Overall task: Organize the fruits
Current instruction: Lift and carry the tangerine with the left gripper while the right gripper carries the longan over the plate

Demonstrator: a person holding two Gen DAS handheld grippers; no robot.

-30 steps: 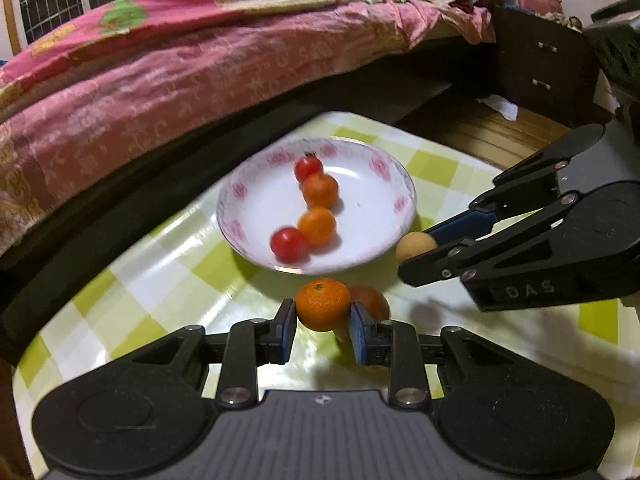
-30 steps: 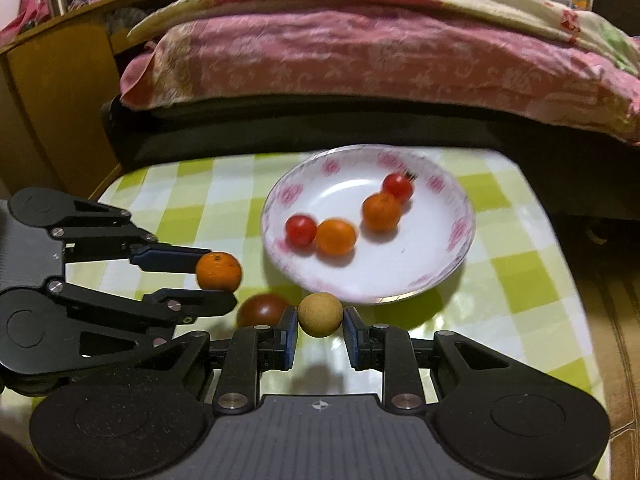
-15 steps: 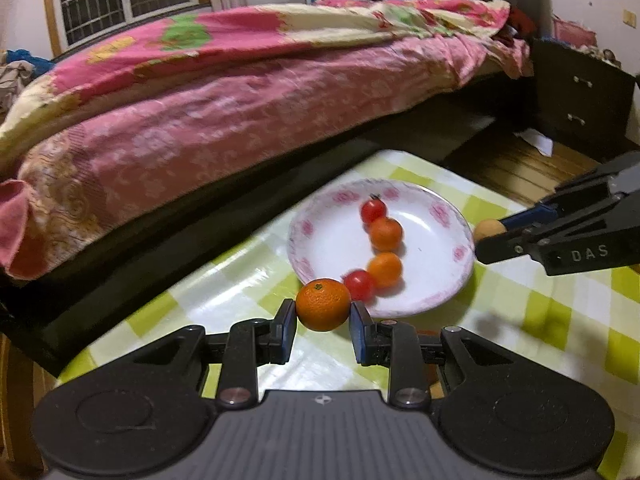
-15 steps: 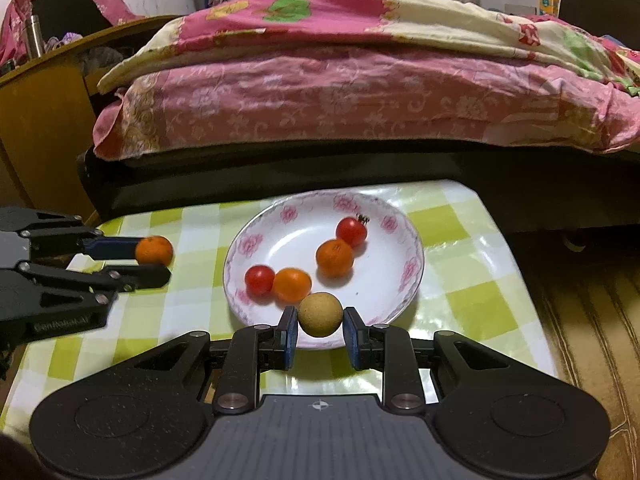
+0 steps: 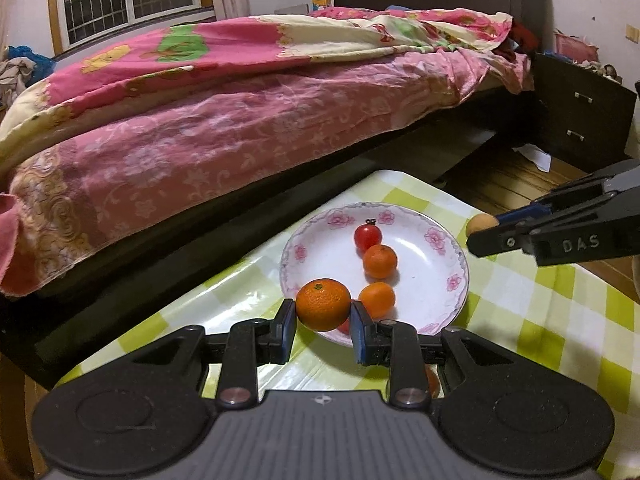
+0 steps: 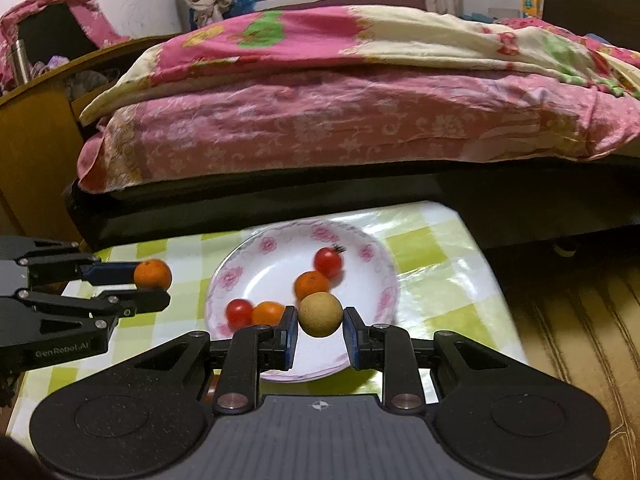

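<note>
Left tongs (image 5: 323,322) clamped on a round orange mandarin with a dimpled skin (image 5: 323,304), held above the near rim of a white shallow china plate with pink flowers (image 5: 456,258). Plate resting on a green-and-white chequered surface (image 5: 560,320), toward its far edge beside the bed with the pink flowered quilt (image 5: 240,128). Inside the plate, left to right in the right wrist view: a small red cherry tomato (image 6: 239,313), a small orange fruit (image 6: 268,313) touching it, a second small orange fruit (image 6: 311,283), and a stemmed red cherry tomato (image 6: 329,262) farthest back. Right tongs (image 6: 320,330) closed on a round tan-brown longan (image 6: 321,314), raised over the near part of the plate. A reddish fruit (image 5: 432,380) half hidden under the left tongs, on the surface.
</note>
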